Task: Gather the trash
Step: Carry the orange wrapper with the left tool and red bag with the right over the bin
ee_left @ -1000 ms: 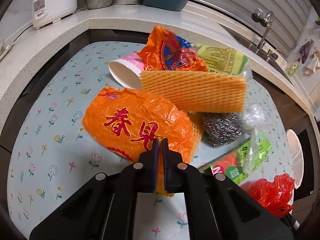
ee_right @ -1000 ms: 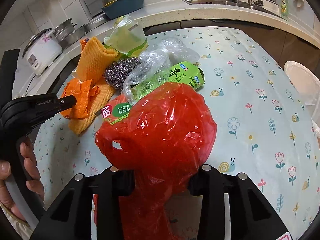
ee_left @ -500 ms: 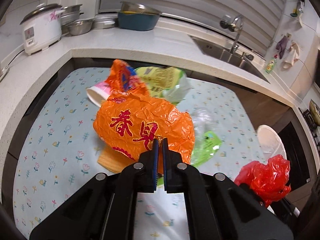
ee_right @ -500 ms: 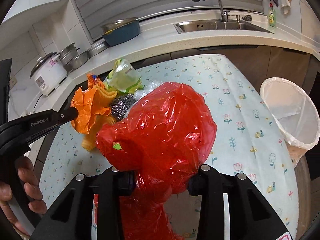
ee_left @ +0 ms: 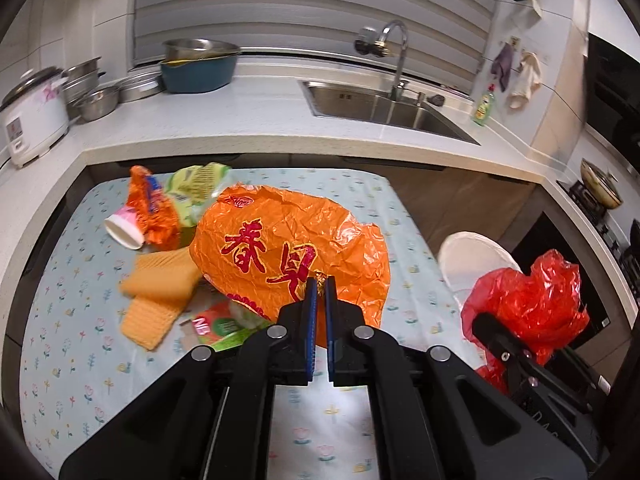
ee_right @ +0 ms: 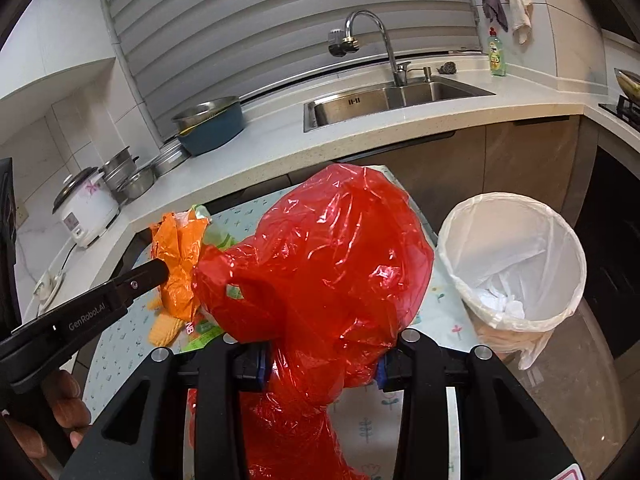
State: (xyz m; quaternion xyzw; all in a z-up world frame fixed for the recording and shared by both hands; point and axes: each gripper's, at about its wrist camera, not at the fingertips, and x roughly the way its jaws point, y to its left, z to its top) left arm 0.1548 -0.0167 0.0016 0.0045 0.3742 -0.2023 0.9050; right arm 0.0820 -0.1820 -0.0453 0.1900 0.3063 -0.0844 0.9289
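Note:
My left gripper (ee_left: 319, 280) is shut on an orange plastic bag (ee_left: 288, 252) with red characters and holds it above the flowered table (ee_left: 76, 320). It also shows in the right wrist view (ee_right: 160, 270) with the bag (ee_right: 180, 264). My right gripper (ee_right: 320, 368) grips a red plastic bag (ee_right: 332, 256), lifted off the table; the bag also shows in the left wrist view (ee_left: 532, 304). A bin with a white liner (ee_right: 512, 264) stands on the floor right of the table. On the table lie a yellow foam net (ee_left: 156, 300), a paper cup (ee_left: 122, 228), snack wrappers (ee_left: 152, 208) and a green packet (ee_left: 216, 326).
A kitchen counter (ee_left: 260, 120) wraps behind the table with a rice cooker (ee_left: 32, 120), steel bowls, a blue basin (ee_left: 198, 68), a sink (ee_left: 380, 104) with tap and a soap bottle (ee_left: 483, 106). A stove with a pan (ee_left: 600, 188) is at the right.
Both grippers have risen and swung right with their bags. The orange bag has come up off the pile. The bin has come closer in the right view.

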